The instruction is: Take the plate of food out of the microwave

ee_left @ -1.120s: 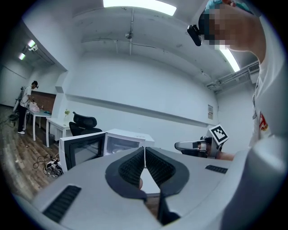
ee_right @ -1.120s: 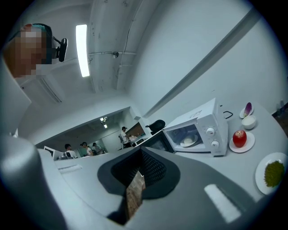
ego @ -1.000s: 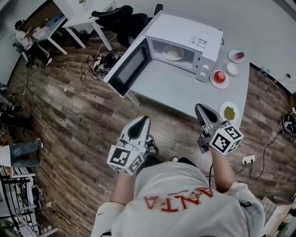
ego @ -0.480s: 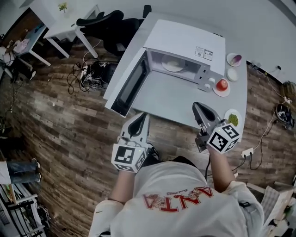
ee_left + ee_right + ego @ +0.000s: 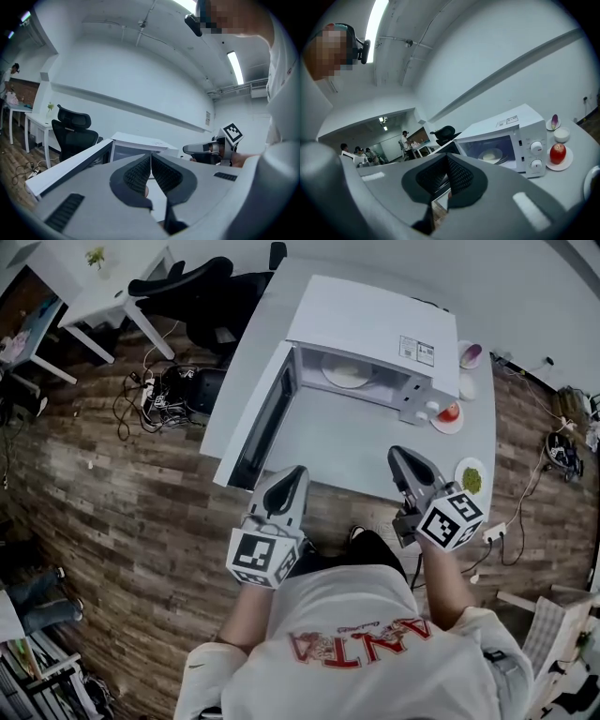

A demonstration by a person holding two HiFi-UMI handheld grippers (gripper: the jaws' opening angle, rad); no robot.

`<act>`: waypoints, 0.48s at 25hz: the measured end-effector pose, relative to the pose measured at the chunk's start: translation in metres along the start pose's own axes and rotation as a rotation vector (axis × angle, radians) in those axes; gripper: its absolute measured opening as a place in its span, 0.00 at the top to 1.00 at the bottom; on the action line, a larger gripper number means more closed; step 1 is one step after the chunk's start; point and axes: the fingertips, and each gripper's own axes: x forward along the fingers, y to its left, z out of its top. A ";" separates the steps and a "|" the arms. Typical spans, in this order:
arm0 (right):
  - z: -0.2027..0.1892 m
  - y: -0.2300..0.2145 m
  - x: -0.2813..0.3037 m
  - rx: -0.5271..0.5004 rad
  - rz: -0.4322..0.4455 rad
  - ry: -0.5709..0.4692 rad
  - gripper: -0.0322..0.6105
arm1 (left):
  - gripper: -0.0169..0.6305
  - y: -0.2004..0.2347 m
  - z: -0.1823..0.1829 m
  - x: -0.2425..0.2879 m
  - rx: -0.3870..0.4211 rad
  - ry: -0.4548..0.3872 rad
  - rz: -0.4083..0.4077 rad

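Hovering near the front edge of the pale grey table [image 5: 347, 442], both grippers are empty. Left gripper [image 5: 296, 472]: jaws pressed together, nothing between. Right gripper [image 5: 397, 455]: same, pads meeting. White box microwave [image 5: 375, 324] stands on the table, its door [image 5: 264, 427] swung wide. Round white plate of pale food [image 5: 347, 373] sits inside the cavity, well apart from both grippers.

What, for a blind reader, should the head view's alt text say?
Seen from above, a white microwave on a table, door open, plate of food inside. The left gripper and right gripper point toward it, shut and empty.
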 end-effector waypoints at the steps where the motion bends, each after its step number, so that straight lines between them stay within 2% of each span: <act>1: 0.001 -0.005 0.003 0.006 0.002 -0.001 0.95 | 0.95 0.001 -0.001 0.004 -0.002 0.004 0.002; 8: 0.009 -0.047 0.024 0.072 0.041 0.007 0.95 | 0.95 0.000 0.004 0.033 -0.024 0.005 0.062; 12: 0.007 -0.078 0.038 0.171 0.032 0.029 0.95 | 0.95 -0.003 0.005 0.050 -0.032 0.009 0.088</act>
